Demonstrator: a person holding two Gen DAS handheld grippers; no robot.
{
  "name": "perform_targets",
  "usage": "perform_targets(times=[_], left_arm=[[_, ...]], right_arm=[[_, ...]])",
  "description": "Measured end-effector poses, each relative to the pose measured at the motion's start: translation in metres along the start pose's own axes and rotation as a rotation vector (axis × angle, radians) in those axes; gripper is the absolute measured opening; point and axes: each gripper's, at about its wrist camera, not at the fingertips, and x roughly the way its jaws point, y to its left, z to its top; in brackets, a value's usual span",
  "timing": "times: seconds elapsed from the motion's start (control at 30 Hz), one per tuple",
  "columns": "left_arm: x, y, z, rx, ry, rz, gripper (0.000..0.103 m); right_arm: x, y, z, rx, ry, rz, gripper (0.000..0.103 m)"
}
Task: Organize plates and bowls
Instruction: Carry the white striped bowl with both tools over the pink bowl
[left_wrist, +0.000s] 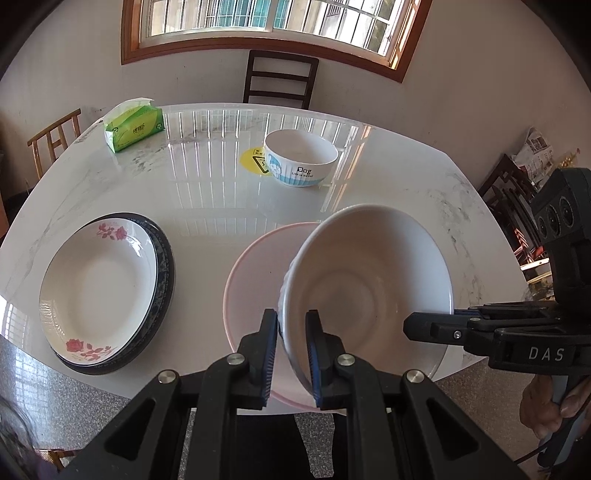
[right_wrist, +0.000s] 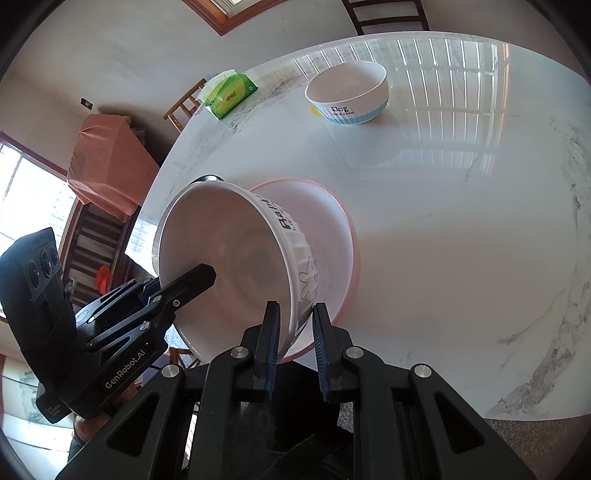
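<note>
Both grippers, L (left_wrist: 291, 354) & R (right_wrist: 295, 347), clamp white bowl (left_wrist: 369, 280) rim over pink plate (left_wrist: 255, 280), stacked plates (left_wrist: 103, 288) in L view only

**Colours on my table**

My white bowl (left_wrist: 369, 280) carries black lettering and a grey flower outline. Under it sits a pink plate (left_wrist: 251, 280). At left, a white plate (left_wrist: 99, 288) has red roses. Upper centre, a white bowl (left_wrist: 301, 157) has blue stripes. The tissue pack (left_wrist: 135, 127) is green.

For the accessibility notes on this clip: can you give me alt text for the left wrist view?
Both grippers, left gripper and right gripper, clamp the rim of a tilted white bowl over a pink plate on a marble table. Stacked plates lie left; a "Dog" bowl and tissue pack sit farther back.
</note>
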Motion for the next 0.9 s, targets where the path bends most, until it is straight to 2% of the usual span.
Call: perform_targets(times=[0.9], left_arm=[[0.018, 0.007, -0.011, -0.01, 0.051, 0.018, 0.015]], right_arm=[[0.009, 0.001, 0.001, 0.001, 0.031, -0.028, 0.018]])
